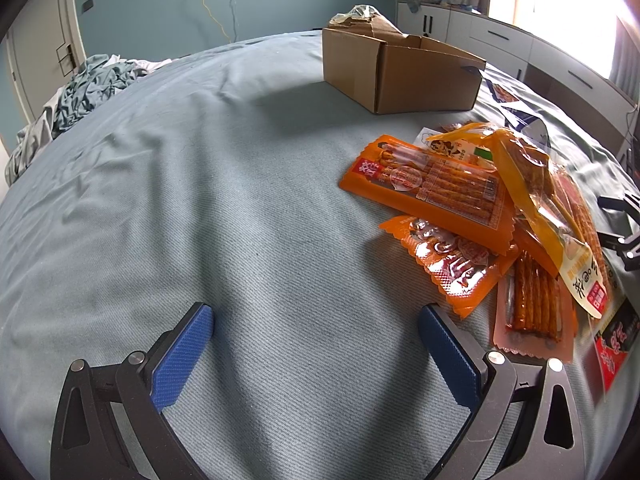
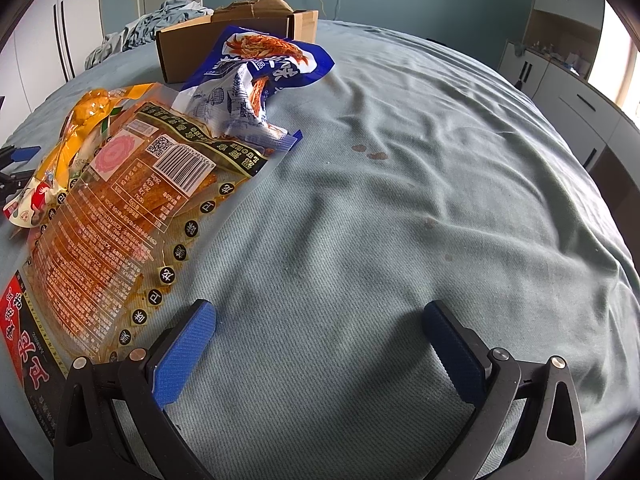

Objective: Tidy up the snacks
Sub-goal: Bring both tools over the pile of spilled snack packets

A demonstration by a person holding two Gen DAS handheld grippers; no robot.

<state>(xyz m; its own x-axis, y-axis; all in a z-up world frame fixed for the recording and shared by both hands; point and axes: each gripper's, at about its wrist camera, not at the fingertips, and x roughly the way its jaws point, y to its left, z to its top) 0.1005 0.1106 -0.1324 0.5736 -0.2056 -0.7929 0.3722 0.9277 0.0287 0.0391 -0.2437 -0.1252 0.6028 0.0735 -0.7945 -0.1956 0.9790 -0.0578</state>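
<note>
Both grippers stand wide open and hold nothing: the left gripper and the right gripper each show two blue-padded fingers spread apart above the grey-blue bed sheet. In the left wrist view, the snack pile lies just right of the gripper: a flat orange stick-snack packet rests on top of a crinkled orange packet, with a clear packet of red sticks beside it and a yellow-edged clear bag draped over the stack. An open cardboard box sits farther back on the bed, apart from the pile. Only the right wrist view shows a large clear bag with a barcode lying at the left, reaching the left finger, and a blue-and-white bag leaning in front of the box. Brown spots on the sheet appear in that view alone. Crumpled bedding lies at the far end.
</note>
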